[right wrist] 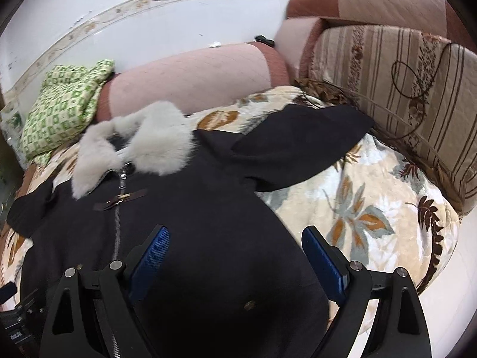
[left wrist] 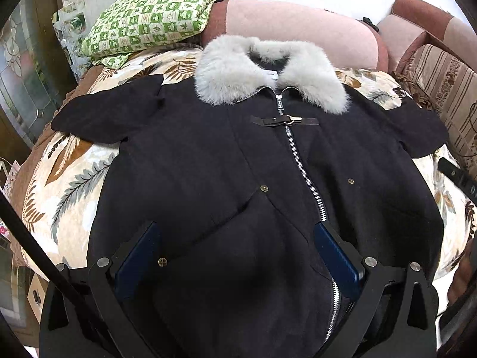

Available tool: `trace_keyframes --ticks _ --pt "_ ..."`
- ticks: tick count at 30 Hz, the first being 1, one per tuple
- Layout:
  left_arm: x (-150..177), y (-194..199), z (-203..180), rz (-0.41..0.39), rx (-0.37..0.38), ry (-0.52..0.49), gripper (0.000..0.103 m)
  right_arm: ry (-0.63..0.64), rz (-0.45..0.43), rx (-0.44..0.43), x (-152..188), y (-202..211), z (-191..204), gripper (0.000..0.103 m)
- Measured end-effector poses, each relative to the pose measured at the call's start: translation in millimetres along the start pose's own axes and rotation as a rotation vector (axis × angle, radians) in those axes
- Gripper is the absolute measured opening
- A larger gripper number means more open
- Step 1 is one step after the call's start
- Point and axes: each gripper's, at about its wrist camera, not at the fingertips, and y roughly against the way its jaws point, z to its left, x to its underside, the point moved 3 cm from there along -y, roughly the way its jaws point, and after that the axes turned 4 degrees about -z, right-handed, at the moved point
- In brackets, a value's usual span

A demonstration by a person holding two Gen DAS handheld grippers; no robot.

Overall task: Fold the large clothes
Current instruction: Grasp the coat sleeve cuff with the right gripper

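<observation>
Left wrist view:
Coat: a black coat (left wrist: 208,155) is lying front up and zipped on the leaf-print blanket (left wrist: 68,185), spreading over most of it, with both sleeves folded short toward the blanket's side edges.
Collar: the grey fur collar (left wrist: 235,71) is lying toward the far edge, near the pink bolster (left wrist: 298,26).
Fastenings: the silver zipper (left wrist: 301,161) is running down the middle; a strap with a metal buckle (left wrist: 286,120) is crossing it below the collar.
Left gripper (left wrist: 238,238): its fingers are standing wide apart over the coat's lower front, clamping nothing.
Other: a green checked cloth (left wrist: 149,15) is sitting at the far left corner.

Right wrist view:
Coat (right wrist: 208,208): its right sleeve (right wrist: 298,146) is pointing toward the striped cushion (right wrist: 402,89).
Right gripper (right wrist: 235,238): its blue pads (right wrist: 152,256) are standing wide apart above the coat's right side, at the hem edge, gripping nothing.
Blanket (right wrist: 372,208): it is showing bare beside the coat's right edge.
</observation>
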Motion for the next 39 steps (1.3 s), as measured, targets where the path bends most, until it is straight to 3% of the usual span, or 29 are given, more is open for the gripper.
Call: trace_keyframes --ticks 7,15,25,31,32,34,35,39 --pt "-1.6 -15.7 4.9 0.022 -0.009 0.0 0.102 -0.168 0.023 0.089 -36.8 -51.0 -89.8 0.093" --pt "0.5 -33.1 -2.9 0.061 -0.015 -0.025 0.102 -0.404 0.042 0.091 -78.4 -127.0 -187.3 0.093" --pt "-0.1 -48.8 -3.3 0.098 -0.04 -0.038 0.102 -0.662 0.13 0.047 -101.3 -213.6 -244.8 0.093" --pt "0.0 -52.0 2.7 0.102 -0.054 -0.023 0.102 -0.735 0.129 0.085 -120.6 -234.1 -258.8 0.093" --pt "0.1 -53.0 4.4 0.105 -0.056 -0.02 0.102 -0.728 0.132 0.111 -124.9 -238.5 -261.6 0.089" --pt "0.8 -54.1 6.0 0.111 -0.058 -0.013 0.102 -0.709 0.148 0.126 -130.4 -244.0 -261.6 0.067" --pt "1.0 -54.0 7.4 0.113 -0.054 -0.01 0.102 -0.709 0.162 0.116 -132.6 -245.6 -260.5 0.046" --pt "0.2 -50.2 12.3 0.098 -0.056 -0.002 0.102 -0.651 0.136 0.143 -152.1 -224.8 -249.6 0.021"
